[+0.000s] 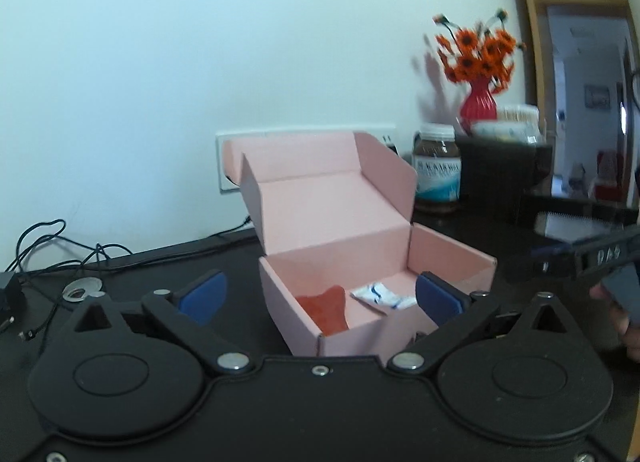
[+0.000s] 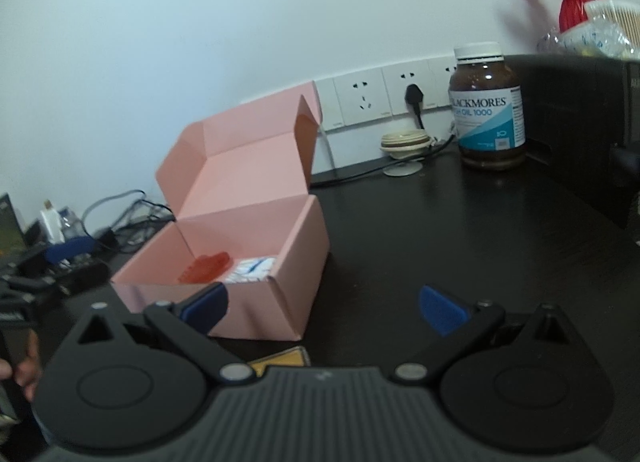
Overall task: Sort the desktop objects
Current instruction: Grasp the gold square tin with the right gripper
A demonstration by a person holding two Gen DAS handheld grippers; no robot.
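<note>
While apparently unloaded, both grippers agape.

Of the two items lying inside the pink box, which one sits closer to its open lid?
The red-orange comb does: in the right wrist view it lies nearer the raised lid than the white-and-blue packet, which lies against the box's front wall.

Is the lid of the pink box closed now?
No, the pink box stands with its lid folded up and back, so the red item and the white packet inside it show.
</note>
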